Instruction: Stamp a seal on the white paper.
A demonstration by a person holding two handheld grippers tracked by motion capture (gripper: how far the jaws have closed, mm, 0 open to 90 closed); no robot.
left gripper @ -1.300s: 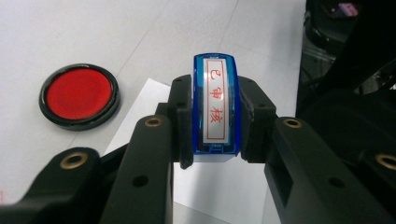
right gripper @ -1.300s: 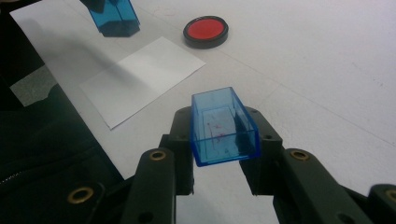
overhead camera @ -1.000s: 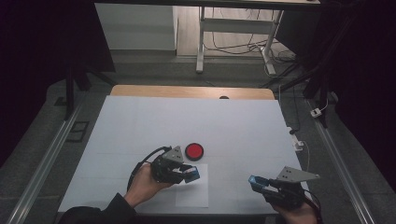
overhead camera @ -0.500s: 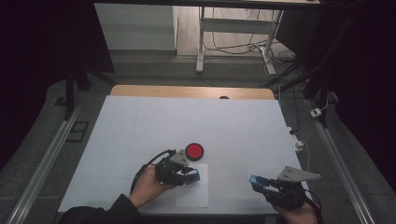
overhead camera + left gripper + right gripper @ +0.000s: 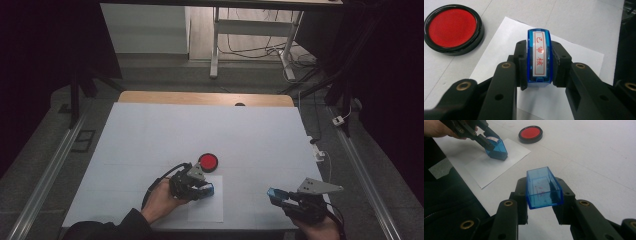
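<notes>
overhead forward-down, two close jaw-level views

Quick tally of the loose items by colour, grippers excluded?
Blue: 2, the stamp and the stamp cap
Red and black: 1, the ink pad
White: 1, the paper sheet
Total: 4

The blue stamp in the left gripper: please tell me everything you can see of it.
The blue stamp is a see-through blue plastic block with a white label on top, printed with red characters inside a red frame. The left gripper is shut on its two sides. Its dark base presses on the white paper sheet, tilted, near the red ink pad.
</notes>
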